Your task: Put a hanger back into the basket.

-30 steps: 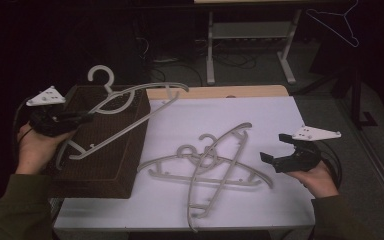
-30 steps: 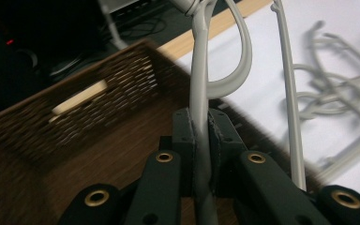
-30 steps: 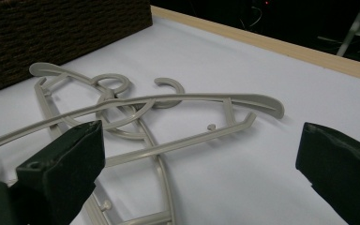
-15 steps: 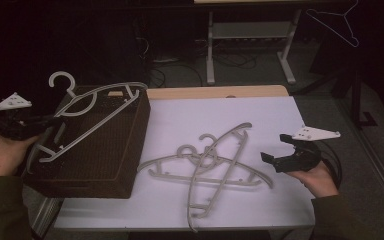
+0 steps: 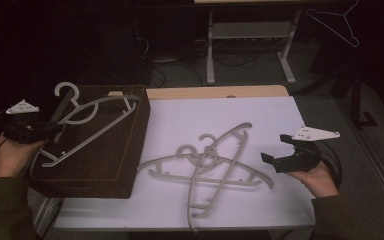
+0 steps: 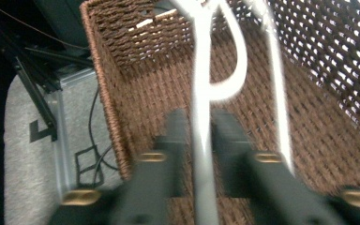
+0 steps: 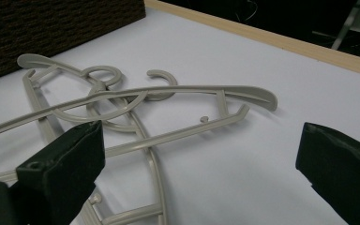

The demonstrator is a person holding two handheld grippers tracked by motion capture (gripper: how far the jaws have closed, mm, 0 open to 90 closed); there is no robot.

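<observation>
My left gripper (image 5: 55,127) has its fingers (image 6: 178,136) closed tight on a hanger (image 5: 87,127), which I hold over the brown basket (image 5: 127,165) at the left of the worktop (image 5: 280,120). My right gripper (image 5: 275,150) is wide open and holds nothing, near two crossed hangers (image 5: 207,167). The hook could catch the basket's rim and tip it if I let go too high. Since half a second ago, the hanger has sunk lower into the basket.
</observation>
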